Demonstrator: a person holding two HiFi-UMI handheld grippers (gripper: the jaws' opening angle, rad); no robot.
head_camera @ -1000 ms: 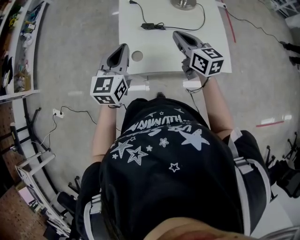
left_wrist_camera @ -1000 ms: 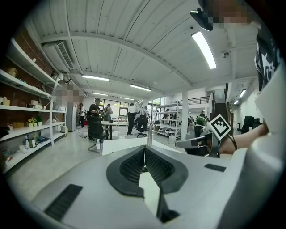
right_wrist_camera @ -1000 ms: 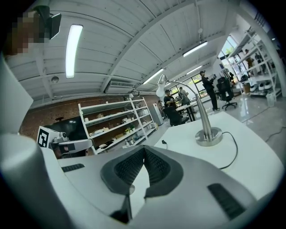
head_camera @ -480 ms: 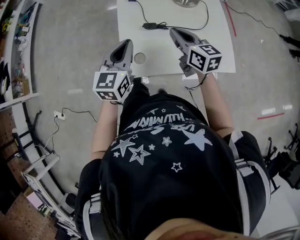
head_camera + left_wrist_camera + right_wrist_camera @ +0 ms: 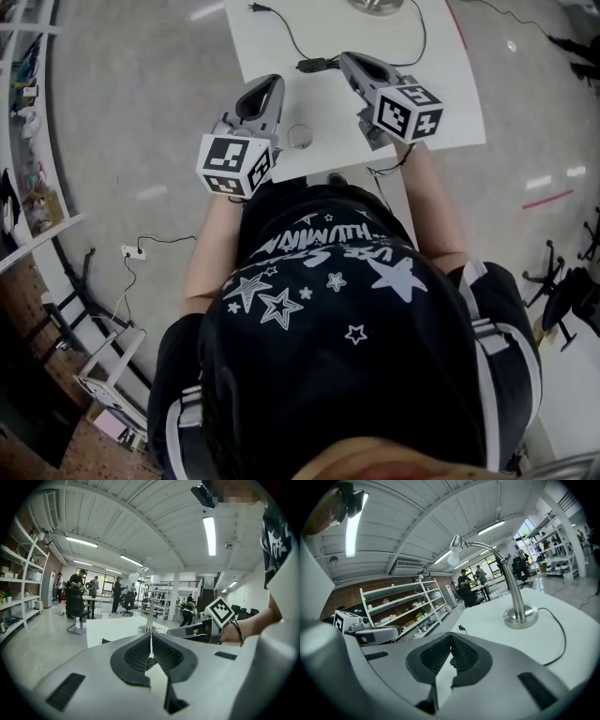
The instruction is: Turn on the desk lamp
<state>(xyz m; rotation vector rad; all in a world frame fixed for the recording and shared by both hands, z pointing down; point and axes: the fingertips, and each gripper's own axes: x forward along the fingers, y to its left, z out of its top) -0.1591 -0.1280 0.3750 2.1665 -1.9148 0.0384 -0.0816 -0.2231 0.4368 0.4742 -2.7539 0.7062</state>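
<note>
The right gripper (image 5: 349, 60) has its jaws pressed together with nothing between them, and its tip sits just beside the dark inline block (image 5: 317, 64) on the lamp's black cord (image 5: 412, 37). The left gripper (image 5: 269, 84) is likewise closed and empty. It hangs over the near left part of the white bench (image 5: 441, 103), next to a small round mark (image 5: 300, 136) in the surface. The desk lamp (image 5: 520, 613) stands at the far edge of the bench, its round metal base flat on the surface. Its curved neck arches up to a head that looks unlit in the right gripper view. The cord runs from the base past the block to a loose plug (image 5: 253, 7). The step in hand looks like the approach to a switch. If the block carries it, the right gripper would do well to stay closed and come down squarely on the block's top. It should press rather than shove, since the light cord can slide, and the left gripper could steady the cord nearby. Whether the switch is on the block or the base cannot be told. Compared with a second ago, both grippers have moved forward from the bench's near edge, and the right tip, then well short of the block, now reaches it.
</note>
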